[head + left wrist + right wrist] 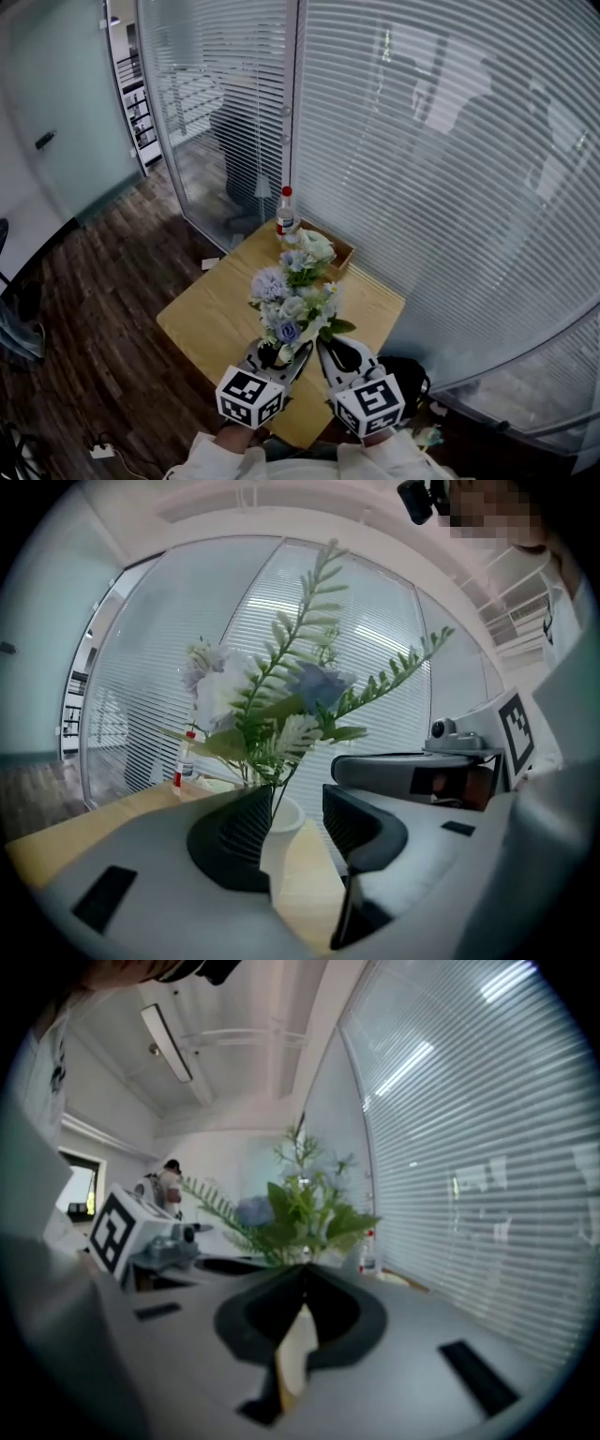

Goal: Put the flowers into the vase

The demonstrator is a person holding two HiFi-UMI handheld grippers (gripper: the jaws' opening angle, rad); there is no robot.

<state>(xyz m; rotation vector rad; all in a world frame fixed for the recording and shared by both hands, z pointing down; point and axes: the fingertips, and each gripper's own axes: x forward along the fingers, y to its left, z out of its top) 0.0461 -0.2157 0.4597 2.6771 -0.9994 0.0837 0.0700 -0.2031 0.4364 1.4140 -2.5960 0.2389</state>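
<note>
The person's 2 white sleeves point(234, 457) show at the bottom edge of the head view, each behind a marker cube. The left tongs point(292, 795) stand open, their dark ribbed pads apart. The white vase point(284, 829) shows in the gap just past the tips, close against the left pad and clear of the right one. The right tongs point(302, 1267) are closed, tips pressed together, just beside the left tongs and level with them.

The flowers point(295, 305), pale blue and white blooms among fern leaves, stand upright in the vase on the near part of the wooden desk point(211, 323). Farther back, a 2nd bunch of pale blooms point(309, 247) sits by a low wooden box point(341, 253). A bottle with a red cap point(287, 214) stands at the far corner. Behind the desk runs a glass wall with white blinds point(422, 141).
</note>
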